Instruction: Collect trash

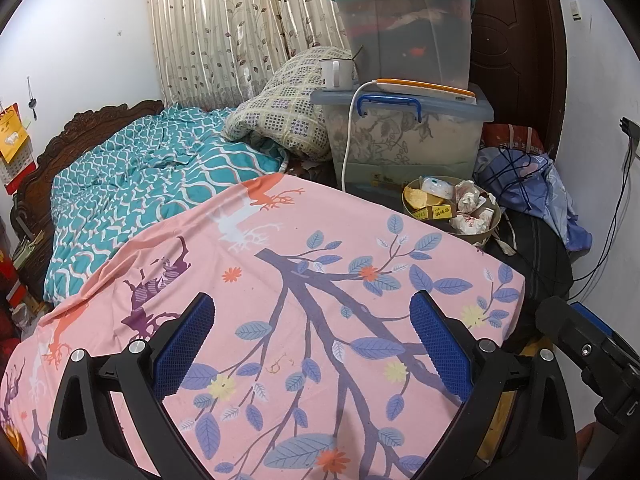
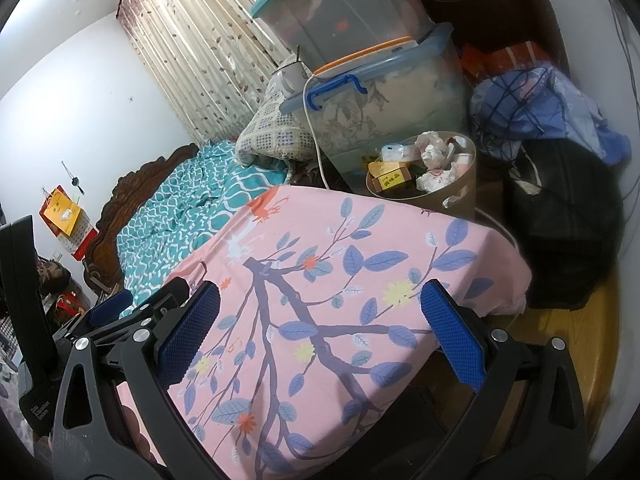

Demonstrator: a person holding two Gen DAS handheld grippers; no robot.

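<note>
the trash bin (image 1: 476, 227) stands past the far right corner of the pink floral sheet (image 1: 304, 288), well ahead of both grippers and just in front of the clear storage box (image 1: 404, 136). it is full (crumpled tissues (image 2: 434, 154), yellow packets (image 2: 390, 178), an orange peel (image 1: 418, 197)). the left gripper (image 1: 312, 344) hovers over the sheet with its blue pads wide apart, holding nothing. the right gripper (image 2: 320, 336) is likewise spread wide and empty.

Left tongs (image 1: 312, 316) are hanging with blue pads (image 1: 188, 344) spread wide, gripping nothing. Right tongs (image 2: 320, 308) are gaping just as wide and empty, tilting slightly, the two sitting side by side.
</note>
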